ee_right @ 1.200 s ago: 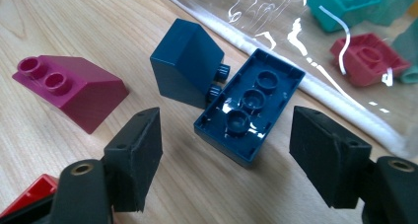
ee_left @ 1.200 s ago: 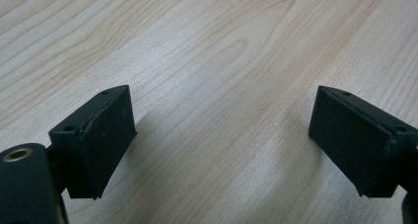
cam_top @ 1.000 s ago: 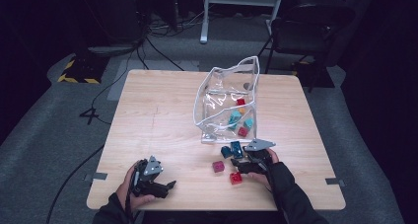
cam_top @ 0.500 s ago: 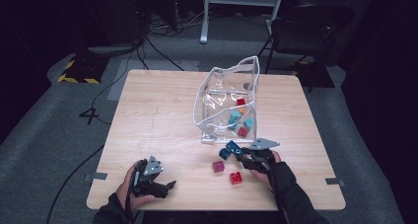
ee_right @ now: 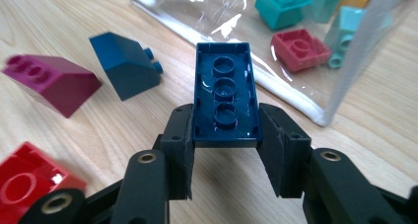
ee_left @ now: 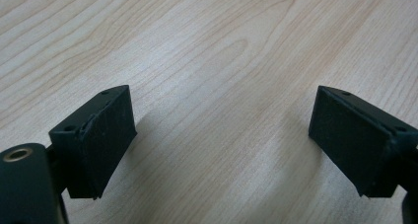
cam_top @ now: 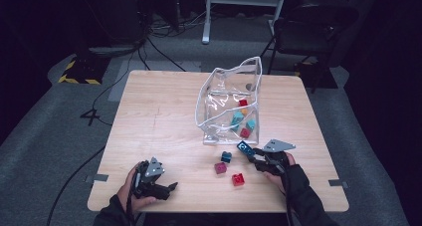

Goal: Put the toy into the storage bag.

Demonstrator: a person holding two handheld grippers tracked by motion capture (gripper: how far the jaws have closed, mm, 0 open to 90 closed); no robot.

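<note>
My right gripper is shut on a dark blue flat brick, held just off the table in front of the clear plastic bag. In the right gripper view the pads press on both long sides of the dark blue flat brick, studs facing the camera. Near the front left corner my left gripper rests in the hand. Its jaws stand apart over bare wood, and nothing lies between its pads.
Three loose bricks lie left of the right gripper: a dark blue sloped one, a magenta one and a red one. The bag holds several teal, red and orange bricks. A dark chair stands beyond the table.
The right gripper has closed on the dark blue flat brick and carried it slightly up and toward the bag. The left hand has stayed still.
</note>
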